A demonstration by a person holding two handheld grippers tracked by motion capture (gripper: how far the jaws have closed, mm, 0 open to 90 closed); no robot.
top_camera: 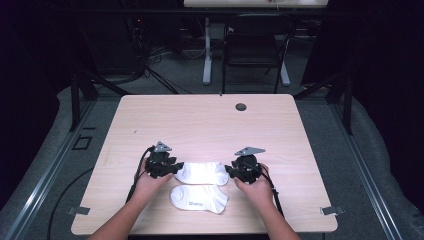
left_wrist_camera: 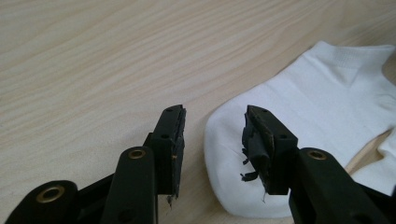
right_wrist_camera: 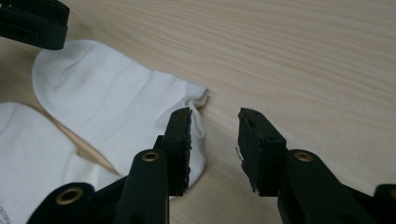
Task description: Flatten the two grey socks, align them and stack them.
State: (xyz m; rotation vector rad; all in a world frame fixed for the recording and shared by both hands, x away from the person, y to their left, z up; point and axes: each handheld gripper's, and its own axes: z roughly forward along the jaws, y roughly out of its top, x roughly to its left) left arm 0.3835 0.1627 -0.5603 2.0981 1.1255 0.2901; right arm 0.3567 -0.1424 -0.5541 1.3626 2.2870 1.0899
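Observation:
Two white ankle socks lie flat near the front of the wooden table (top_camera: 200,125), the upper sock (top_camera: 201,172) just behind the lower sock (top_camera: 199,198). My left gripper (top_camera: 176,166) stands open at the upper sock's left end; in the left gripper view its jaws (left_wrist_camera: 214,116) hang over the rounded end of that sock (left_wrist_camera: 327,107) without pinching it. My right gripper (top_camera: 230,170) is open at the sock's right end. In the right gripper view the sock's edge (right_wrist_camera: 116,102) lies under the left jaw of that gripper (right_wrist_camera: 215,119), and nothing is gripped.
A round cable grommet (top_camera: 241,107) sits near the table's far edge. A dark chair (top_camera: 255,45) and a white table leg (top_camera: 207,55) stand beyond it. The lower sock (right_wrist_camera: 32,154) lies close to the right gripper, with the left gripper (right_wrist_camera: 32,23) opposite.

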